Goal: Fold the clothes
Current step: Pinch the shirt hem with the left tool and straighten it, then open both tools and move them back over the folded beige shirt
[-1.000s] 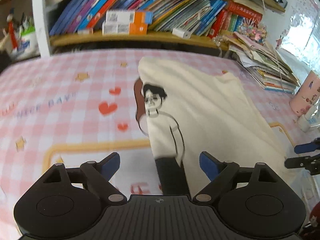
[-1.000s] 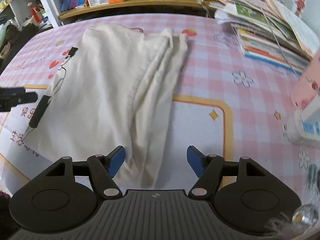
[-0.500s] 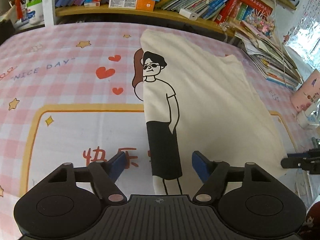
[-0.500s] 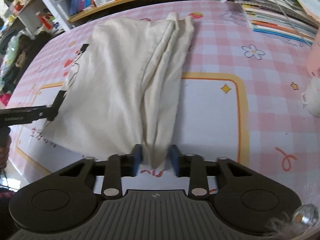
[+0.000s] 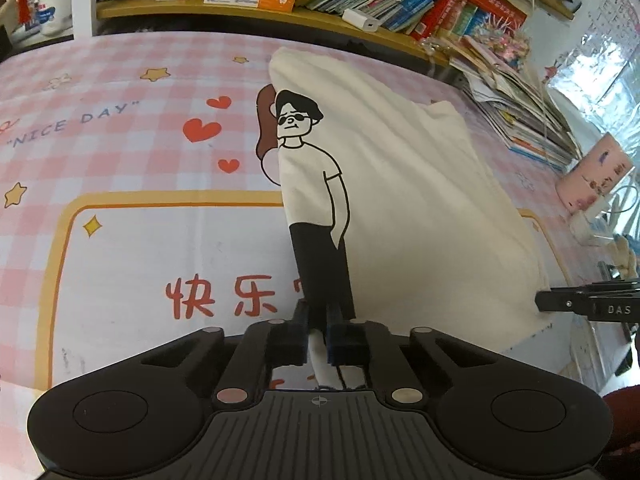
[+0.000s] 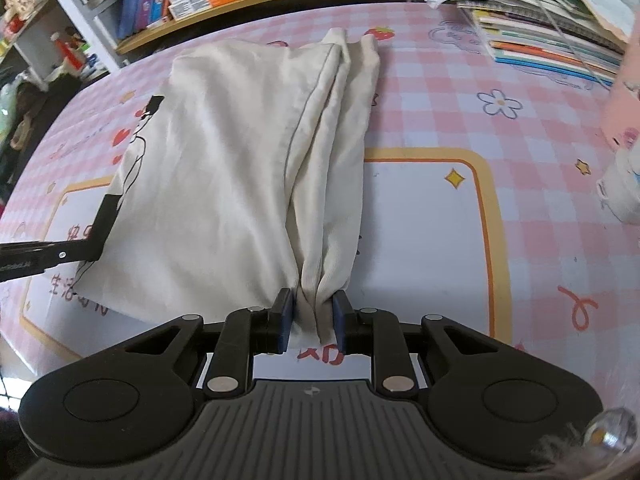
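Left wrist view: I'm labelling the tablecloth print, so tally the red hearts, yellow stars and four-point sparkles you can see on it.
Red hearts: 3
Yellow stars: 3
Yellow four-point sparkles: 1
Total: 7, counting only what the cream T-shirt leaves uncovered on the tablecloth.

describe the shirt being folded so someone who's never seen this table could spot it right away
Start at the pink checked tablecloth in front of the bookshelf. On its middle lies a cream T-shirt, its near edge pinched by the left hand-held gripper and the right hand-held gripper. It is the only garment, printed with a cartoon figure in sunglasses.
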